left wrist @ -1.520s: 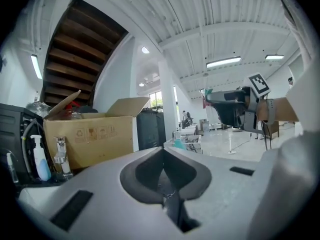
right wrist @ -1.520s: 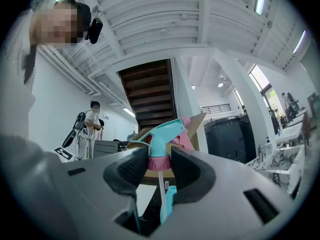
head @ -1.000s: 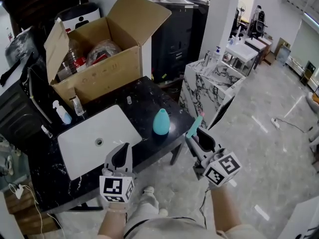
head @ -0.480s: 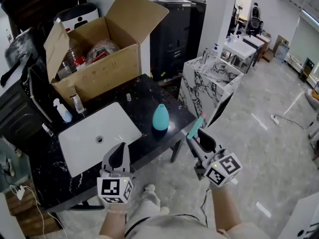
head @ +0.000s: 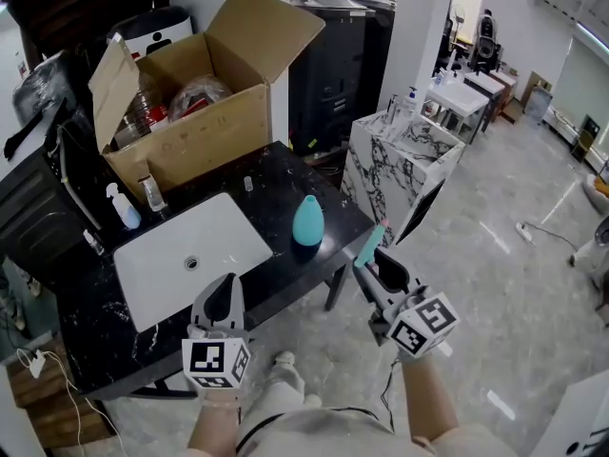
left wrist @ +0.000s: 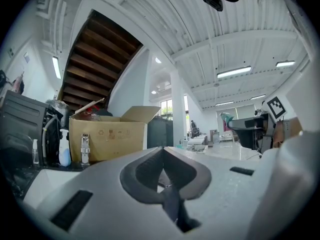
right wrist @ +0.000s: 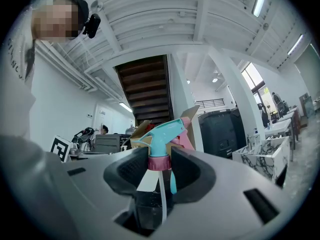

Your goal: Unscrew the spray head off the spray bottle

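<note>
**Head view.** The teal spray bottle [head: 307, 220] stands upright on the black counter [head: 276, 184], just right of the white sink [head: 162, 265], and its neck is bare with no head on it. The spray head [head: 370, 242] is well apart from the bottle, off the counter's edge and over the floor, where it sticks up from the tip of the right tool [head: 374, 255]. The left tool [head: 222, 298] hangs over the near edge of the counter by the sink, touching nothing. A cardboard box [head: 190, 141] sits at the back of the counter, with a small white-and-blue spray bottle [head: 124, 208] beside it.

**Left gripper view.** The left tool [left wrist: 162, 171] is clenched, pad against pad, with nothing between its jaws. Beyond it are the cardboard box [left wrist: 107, 141] and the small white-and-blue spray bottle [left wrist: 64, 149]. I cannot pick out the teal bottle in this view.

**Right gripper view.** The right tool [right wrist: 160, 166] is grasping the spray head [right wrist: 162, 134]. Its pads press on the pink screw collar [right wrist: 159, 162], the teal nozzle and trigger rise above them, and the clear dip tube [right wrist: 161, 194] hangs free below with no bottle attached.

**Progress.** I judge the unscrewing itself done, since head and bottle are fully separated. What is probably left is only to set the head down somewhere on the counter and let go of it.
</note>
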A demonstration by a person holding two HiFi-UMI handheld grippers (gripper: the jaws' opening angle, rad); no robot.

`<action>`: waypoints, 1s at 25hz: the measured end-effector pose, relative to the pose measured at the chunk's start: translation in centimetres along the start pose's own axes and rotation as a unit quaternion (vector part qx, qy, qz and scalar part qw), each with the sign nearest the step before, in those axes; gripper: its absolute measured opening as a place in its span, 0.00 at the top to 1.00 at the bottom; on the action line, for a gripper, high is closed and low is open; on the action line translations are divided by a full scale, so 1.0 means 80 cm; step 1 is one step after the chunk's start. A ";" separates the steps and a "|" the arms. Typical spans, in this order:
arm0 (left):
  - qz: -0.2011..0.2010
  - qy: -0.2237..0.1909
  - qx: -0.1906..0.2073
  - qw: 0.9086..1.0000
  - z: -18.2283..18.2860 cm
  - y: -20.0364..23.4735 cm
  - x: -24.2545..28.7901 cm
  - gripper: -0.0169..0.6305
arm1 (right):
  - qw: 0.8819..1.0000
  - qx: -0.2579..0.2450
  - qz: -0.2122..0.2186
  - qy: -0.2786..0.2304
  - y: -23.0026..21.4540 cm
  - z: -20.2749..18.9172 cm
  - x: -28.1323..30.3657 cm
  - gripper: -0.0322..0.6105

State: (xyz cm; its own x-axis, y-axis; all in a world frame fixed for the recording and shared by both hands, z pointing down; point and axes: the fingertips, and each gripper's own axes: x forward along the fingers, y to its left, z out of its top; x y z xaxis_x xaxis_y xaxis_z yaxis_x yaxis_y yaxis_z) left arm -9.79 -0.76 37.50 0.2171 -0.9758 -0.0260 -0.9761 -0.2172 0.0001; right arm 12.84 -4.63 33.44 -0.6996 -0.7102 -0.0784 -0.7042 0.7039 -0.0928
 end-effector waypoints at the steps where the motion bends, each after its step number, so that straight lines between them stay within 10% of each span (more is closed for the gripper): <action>1: 0.002 0.000 -0.001 1.000 0.000 0.001 -0.002 0.97 | 1.000 0.001 0.001 0.001 0.002 -0.001 -0.001 0.72; 25: 0.011 -0.007 0.006 1.000 0.009 0.007 -0.025 0.97 | 1.000 0.005 0.006 0.010 0.016 -0.011 -0.015 0.72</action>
State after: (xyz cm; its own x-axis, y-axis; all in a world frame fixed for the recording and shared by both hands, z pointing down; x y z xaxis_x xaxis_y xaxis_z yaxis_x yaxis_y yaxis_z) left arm -10.76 1.06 36.82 0.1962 -0.9798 -0.0398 -0.9806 -0.1959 -0.0112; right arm 12.68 -2.88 34.28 -0.7103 -0.7014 -0.0591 -0.6947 0.7121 -0.1018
